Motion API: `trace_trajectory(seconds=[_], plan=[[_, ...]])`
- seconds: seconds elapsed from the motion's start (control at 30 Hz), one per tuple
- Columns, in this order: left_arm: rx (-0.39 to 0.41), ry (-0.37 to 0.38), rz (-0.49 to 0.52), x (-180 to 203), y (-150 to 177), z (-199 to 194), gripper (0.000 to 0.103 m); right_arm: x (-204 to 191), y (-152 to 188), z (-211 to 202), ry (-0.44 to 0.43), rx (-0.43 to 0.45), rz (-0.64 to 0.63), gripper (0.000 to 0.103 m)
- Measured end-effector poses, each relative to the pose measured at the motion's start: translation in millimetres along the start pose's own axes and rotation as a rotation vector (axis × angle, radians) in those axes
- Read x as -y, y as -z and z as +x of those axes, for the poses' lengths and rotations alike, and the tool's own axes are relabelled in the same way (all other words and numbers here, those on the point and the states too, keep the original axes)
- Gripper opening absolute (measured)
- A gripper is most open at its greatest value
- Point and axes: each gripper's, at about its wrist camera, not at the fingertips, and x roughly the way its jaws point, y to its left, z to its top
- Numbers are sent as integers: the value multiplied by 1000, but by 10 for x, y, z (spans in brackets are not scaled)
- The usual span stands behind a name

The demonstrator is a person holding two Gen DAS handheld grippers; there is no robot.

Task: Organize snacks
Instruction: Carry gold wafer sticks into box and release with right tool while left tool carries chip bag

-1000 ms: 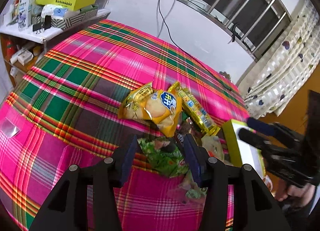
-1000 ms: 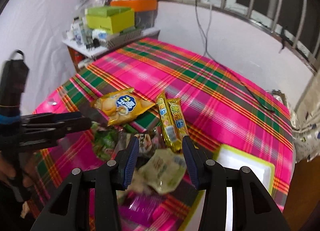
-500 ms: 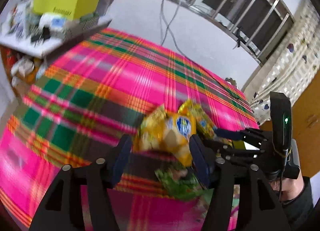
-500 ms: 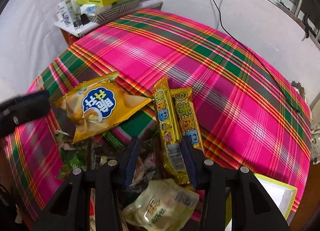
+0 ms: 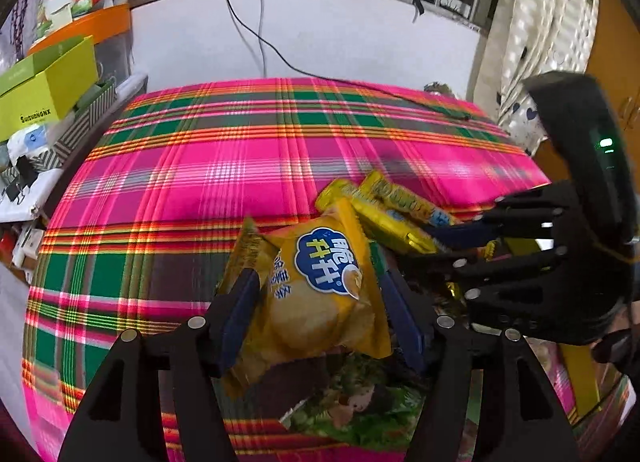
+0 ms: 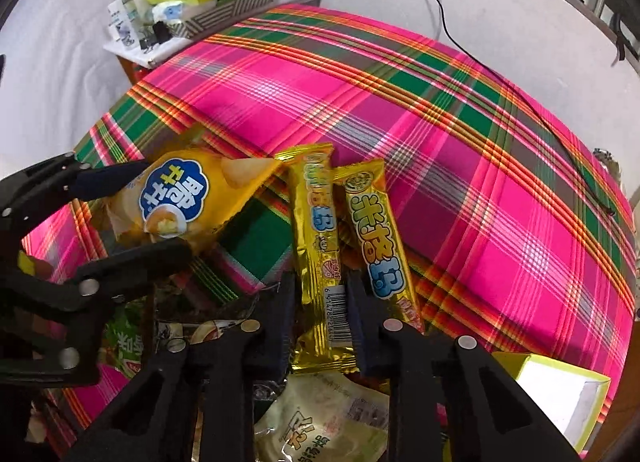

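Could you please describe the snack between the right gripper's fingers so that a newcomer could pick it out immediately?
On the pink plaid tablecloth, two long gold snack bars lie side by side. The right gripper is closing on the left bar, beside the yellow chip bag. Unlike the right bar, its barcode faces up.

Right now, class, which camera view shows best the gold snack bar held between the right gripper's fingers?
The right wrist view. There the gold snack bar lies lengthwise, barcode visible, between the closing right gripper, beside its twin. The left wrist view shows only part of the bar, behind the yellow chip bag and blurred.
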Motion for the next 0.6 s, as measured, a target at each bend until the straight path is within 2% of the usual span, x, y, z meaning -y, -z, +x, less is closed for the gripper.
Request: trace_trajectory(seconds=[0.1,0.3,0.37,0.43,0.6], plan=[[-1,-7,-1,3,-26,31,64,-3,-3,-22,-7,8,10,20],[-18,-77,47,104,-41,81,64,2,37,-166,-3,27,25,20],[-18,-101,48,123,-43,77,59,8,49,-232,-2,38,32,20],[-25,-119,42,114,-52,80,48,12,74,-298,4,47,38,20],[-23,-125,28,91,-48,65,40,29,158,-467,5,71,54,20]])
